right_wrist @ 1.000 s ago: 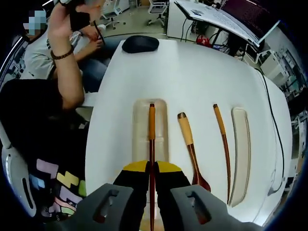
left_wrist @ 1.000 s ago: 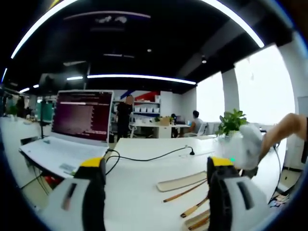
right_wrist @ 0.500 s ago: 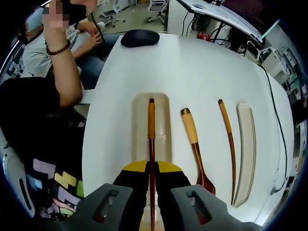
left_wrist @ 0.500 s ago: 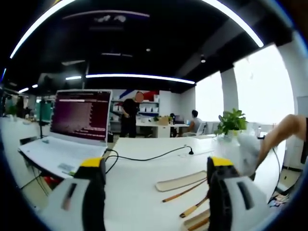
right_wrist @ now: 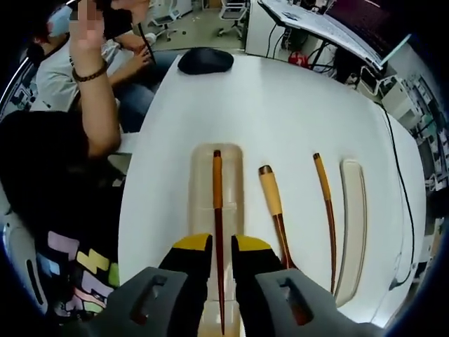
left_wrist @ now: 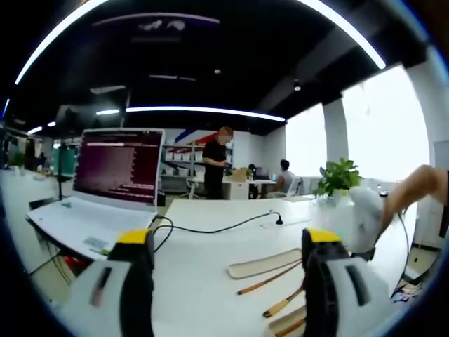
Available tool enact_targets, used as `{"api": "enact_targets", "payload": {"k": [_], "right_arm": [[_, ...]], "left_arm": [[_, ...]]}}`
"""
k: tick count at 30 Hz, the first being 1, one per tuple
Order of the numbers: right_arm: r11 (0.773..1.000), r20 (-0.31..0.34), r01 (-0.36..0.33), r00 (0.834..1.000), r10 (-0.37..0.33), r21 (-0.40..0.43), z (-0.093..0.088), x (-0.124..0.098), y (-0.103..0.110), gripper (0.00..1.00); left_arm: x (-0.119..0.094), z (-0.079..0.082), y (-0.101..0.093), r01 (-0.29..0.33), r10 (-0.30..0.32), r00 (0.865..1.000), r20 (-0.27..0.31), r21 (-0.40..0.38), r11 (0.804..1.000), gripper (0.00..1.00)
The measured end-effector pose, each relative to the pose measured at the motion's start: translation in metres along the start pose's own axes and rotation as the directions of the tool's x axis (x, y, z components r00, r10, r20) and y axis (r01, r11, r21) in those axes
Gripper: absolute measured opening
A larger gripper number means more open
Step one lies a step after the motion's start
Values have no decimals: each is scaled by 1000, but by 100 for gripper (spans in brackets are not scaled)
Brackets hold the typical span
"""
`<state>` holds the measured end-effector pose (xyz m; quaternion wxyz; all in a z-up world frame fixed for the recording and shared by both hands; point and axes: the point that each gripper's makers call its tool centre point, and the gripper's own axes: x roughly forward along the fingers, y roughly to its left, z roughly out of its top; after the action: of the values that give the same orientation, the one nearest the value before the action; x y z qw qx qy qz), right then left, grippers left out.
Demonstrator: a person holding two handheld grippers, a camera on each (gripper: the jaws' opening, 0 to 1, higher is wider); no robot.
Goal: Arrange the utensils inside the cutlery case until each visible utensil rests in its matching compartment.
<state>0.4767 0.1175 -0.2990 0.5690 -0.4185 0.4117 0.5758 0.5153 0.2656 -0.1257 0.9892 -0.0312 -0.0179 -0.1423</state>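
Your right gripper [right_wrist: 218, 247] now stands with a gap between its yellow-tipped jaws; half a second ago they were pressed flat against the chopstick [right_wrist: 217, 210]. The chopstick passes through that gap without visibly touching either jaw, so the grip reads as released. The stick lies lengthwise inside the cutlery case [right_wrist: 200, 182], its pale end toward the far end of the case and its dark end running back between your jaws. Judged from this, the chopstick has just been set down in its compartment, and the placing step for this piece is complete or nearly so.

To the right of the case, on the bare white table [right_wrist: 280, 98], lies the spoon [right_wrist: 273, 207], roughly parallel to the case. Further right lies a second chopstick [right_wrist: 325, 203], and just beside it the case lid [right_wrist: 353, 225]. Both utensils are outside the case, so the task is not finished; the spoon is the nearer next target.

Beyond the case's far end rests a dark mouse [right_wrist: 204, 62], and a seated person [right_wrist: 84, 77] is to the case's left.

Your left gripper [left_wrist: 229, 281] is held spread wide and empty, as it was a second ago.
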Motion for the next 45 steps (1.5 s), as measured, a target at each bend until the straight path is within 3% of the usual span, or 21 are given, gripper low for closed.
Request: {"api": "enact_targets", "payload": {"k": [5,9,14,19,23,26,30,32,38,45], "right_arm": [[1000,45,-8,999,8,3,5,-12,-10,11],[999,83,45,995,-45,7,7,-22,-35,12],[995,77,103,992,-103,-1,2,-30,-66,14],[993,93,116,989,-116,5,3,-33,-86,15],[992,98,127,987,-127,5,4,-31,-99,16],[985,65,158,986,-153,-73,1,-28,-106,16],[987,55,135,990,-131,-84,0,-18,-106,18],[984,21,138,990,-136,-115,-4,-15,-112,19],[986,8,134,991,-134,-100,-7,2,-131,22],[992,8,107,994,-106,-72,-3,11,-138,21]], "left_arm": [[0,3,-2,3,-3,1000,12,16,1000,92],[0,1,-2,0,-1,1000,5,26,1000,92],[2,-4,-4,17,-16,1000,-18,50,999,92],[2,-1,0,16,-15,1000,-11,48,999,92],[3,-3,1,12,-12,1000,-16,44,999,92],[2,-3,1,20,-20,1000,-15,39,999,92],[0,-1,4,12,-12,1000,-5,33,999,91],[0,0,5,6,-6,1000,-1,30,1000,91],[2,-1,6,2,-2,1000,-3,29,1000,91],[6,-4,5,11,-11,1000,-11,31,999,94]]}}
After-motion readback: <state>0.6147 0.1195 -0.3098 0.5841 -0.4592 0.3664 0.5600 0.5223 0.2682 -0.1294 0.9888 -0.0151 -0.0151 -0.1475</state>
